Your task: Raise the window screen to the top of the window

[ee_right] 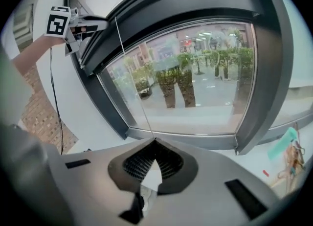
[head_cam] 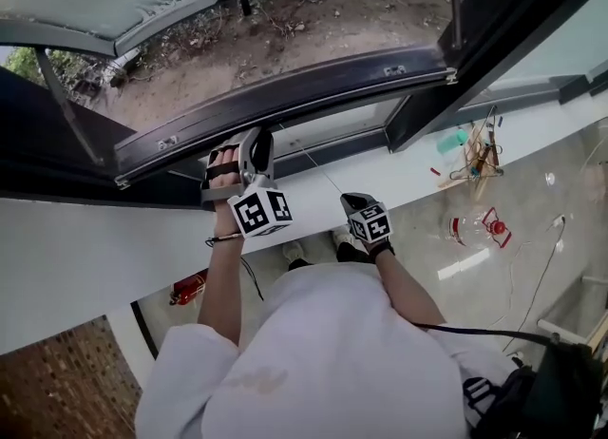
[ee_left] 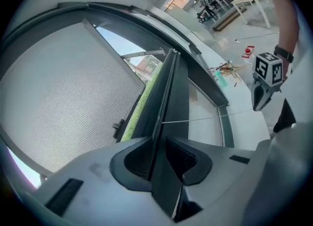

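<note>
From your head, your left gripper (head_cam: 252,138) is up at the window's dark bar (head_cam: 313,93); your right gripper (head_cam: 351,201) is lower. Left gripper view: jaws pinch that bar, and the mesh window screen (ee_left: 63,88) lies left of it. Right gripper view: jaws closed on a thin cord (ee_right: 134,78).

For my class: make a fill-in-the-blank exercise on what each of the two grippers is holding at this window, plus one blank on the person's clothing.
1. The dark bar of the window is clamped by the gripper in the person's ___ hand.
2. The thin cord runs from that bar to the shut jaws of the gripper in the ___ hand.
3. The person's coat is ___ in colour.

Missing words: left; right; white.
</note>
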`<state>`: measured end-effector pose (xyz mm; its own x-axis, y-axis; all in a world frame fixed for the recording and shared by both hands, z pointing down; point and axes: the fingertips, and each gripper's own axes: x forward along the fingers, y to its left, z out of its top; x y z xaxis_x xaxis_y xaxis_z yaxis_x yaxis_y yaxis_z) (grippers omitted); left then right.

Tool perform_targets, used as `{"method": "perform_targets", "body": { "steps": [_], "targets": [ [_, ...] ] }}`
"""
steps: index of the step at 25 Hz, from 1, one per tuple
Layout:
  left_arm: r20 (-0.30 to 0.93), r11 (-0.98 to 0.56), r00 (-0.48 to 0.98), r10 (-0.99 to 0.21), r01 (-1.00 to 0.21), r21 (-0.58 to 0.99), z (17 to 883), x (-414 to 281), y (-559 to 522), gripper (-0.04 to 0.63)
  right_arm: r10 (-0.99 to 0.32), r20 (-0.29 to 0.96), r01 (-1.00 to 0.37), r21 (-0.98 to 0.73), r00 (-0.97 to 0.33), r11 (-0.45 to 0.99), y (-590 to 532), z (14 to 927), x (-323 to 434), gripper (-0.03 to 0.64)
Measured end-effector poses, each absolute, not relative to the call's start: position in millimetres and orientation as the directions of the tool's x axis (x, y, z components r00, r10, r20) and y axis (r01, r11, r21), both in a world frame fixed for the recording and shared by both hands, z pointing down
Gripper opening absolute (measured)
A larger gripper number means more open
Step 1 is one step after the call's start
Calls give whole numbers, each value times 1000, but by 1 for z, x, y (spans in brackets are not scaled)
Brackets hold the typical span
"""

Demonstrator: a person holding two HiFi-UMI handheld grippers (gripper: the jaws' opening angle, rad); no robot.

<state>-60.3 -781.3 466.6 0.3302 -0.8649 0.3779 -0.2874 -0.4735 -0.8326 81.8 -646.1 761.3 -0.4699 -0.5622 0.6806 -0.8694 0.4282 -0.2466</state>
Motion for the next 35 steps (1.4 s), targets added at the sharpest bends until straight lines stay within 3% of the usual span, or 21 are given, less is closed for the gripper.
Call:
{"method": "perform_targets", "body": {
  "steps": [4, 12, 18, 26, 30, 35],
  "targets": [
    [391, -464, 302, -869, -225, -857, 470, -61, -779, 72, -570, 675, -867, -223, -468, 446, -639, 762, 81, 2],
    [358, -466, 351, -865, -301, -832, 467, -60, -781, 54, -562, 673, -847, -189, -480, 497, -636, 766, 75, 2],
    [354, -512, 394, -848, -439, -738, 458, -59, -777, 54, -547, 691, -821, -118, -472, 559, -643, 768, 62, 2],
    [209, -542, 501, -840, -764, -348, 429, -72, -766, 54, -536, 696, -801, -96, -478, 591, -649, 765, 51, 2],
    [145, -540, 522, -840, -829, -146, 410, -81, -754, 54, -549, 690, -802, -79, -473, 592, -653, 764, 51, 2],
    [122, -493, 482, -868, -865, -93, 412, -94, -750, 14, -554, 677, -790, -66, -484, 610, -659, 764, 44, 2]
  ]
}}
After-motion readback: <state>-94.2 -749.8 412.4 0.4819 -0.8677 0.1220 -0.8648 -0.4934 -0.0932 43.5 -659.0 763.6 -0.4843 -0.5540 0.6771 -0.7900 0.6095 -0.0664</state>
